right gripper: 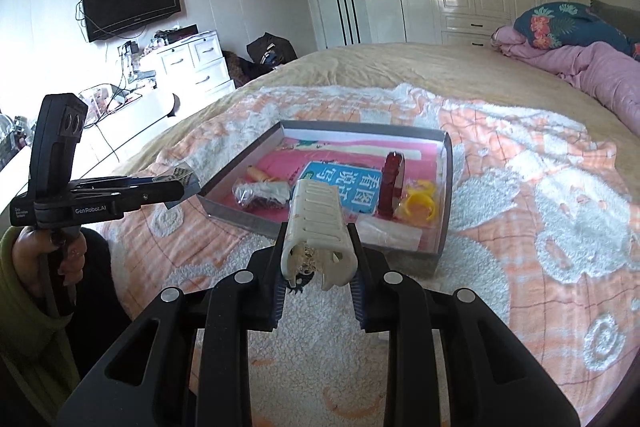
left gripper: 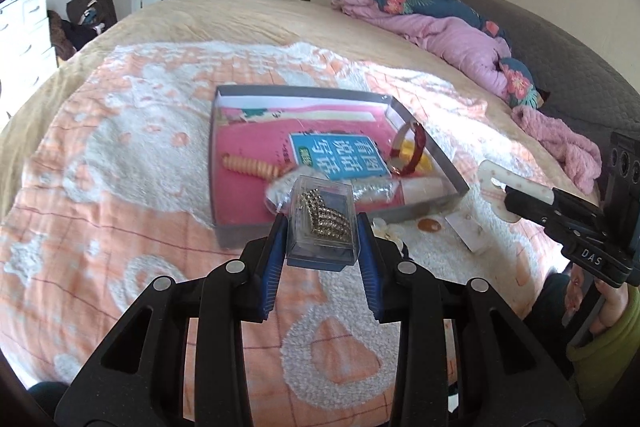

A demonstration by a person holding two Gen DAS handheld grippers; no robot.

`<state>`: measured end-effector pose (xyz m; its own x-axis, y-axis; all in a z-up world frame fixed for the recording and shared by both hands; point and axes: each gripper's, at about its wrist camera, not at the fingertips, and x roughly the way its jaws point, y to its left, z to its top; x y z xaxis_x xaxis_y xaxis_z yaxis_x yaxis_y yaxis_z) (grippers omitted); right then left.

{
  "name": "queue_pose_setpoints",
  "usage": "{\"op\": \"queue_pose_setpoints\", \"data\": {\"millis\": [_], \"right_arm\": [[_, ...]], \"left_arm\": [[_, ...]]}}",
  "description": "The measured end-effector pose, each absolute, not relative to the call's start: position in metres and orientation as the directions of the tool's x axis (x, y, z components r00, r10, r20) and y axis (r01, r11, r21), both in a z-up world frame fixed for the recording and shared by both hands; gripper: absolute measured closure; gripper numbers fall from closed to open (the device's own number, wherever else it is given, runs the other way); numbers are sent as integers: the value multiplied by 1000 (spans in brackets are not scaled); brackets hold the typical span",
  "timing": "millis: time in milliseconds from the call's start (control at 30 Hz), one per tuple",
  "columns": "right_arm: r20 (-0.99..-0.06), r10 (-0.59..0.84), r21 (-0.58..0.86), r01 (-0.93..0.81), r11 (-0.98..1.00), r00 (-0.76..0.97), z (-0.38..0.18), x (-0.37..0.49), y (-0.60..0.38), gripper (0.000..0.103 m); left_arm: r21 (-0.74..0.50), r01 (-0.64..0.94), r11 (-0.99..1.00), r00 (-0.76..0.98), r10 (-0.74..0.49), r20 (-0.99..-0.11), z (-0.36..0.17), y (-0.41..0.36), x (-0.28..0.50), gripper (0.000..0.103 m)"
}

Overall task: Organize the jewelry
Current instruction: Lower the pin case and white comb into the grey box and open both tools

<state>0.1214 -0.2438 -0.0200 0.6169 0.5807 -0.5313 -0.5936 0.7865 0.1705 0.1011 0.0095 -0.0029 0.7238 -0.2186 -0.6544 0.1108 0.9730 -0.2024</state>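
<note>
1. A small clear plastic case point(left gripper: 322, 227) holding a rhinestone piece point(left gripper: 326, 217) is clamped between the blue pads of the left gripper point(left gripper: 323, 227), which is closed down to the width of the case and held above the blanket point(left gripper: 120, 187), just short of the near wall of the grey tray point(left gripper: 424, 143).
2. A cream slotted hair clip point(right gripper: 318, 227) is gripped by the right gripper point(right gripper: 318, 247), whose fingers are closed against its sides; it is held in the air near the tray's front edge.
3. Inside the tray, a pink book with a blue label point(right gripper: 344, 189), a dark red bangle point(right gripper: 392, 187), yellow rings point(right gripper: 420, 205), an orange spiral piece point(left gripper: 250, 165) and a clear bag of jewelry point(right gripper: 260, 193) are seen.
4. A small amber piece point(left gripper: 429, 225) and a white card point(left gripper: 468, 231) are left on the blanket beside the tray.
</note>
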Motion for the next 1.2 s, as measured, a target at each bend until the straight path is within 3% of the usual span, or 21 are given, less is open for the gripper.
{"op": "queue_pose_setpoints", "data": {"millis": [500,1200], "right_arm": [[-505,595,147,-617,773,625,1,140,-213,78],[-550,565,120,-611,782,615,-12,186,-177,78]], "left_arm": [[-195,56,979,761,-168,-626,10,32,115,77],[-156,29,987,701,-131,-701,-24,38,173,77]]}}
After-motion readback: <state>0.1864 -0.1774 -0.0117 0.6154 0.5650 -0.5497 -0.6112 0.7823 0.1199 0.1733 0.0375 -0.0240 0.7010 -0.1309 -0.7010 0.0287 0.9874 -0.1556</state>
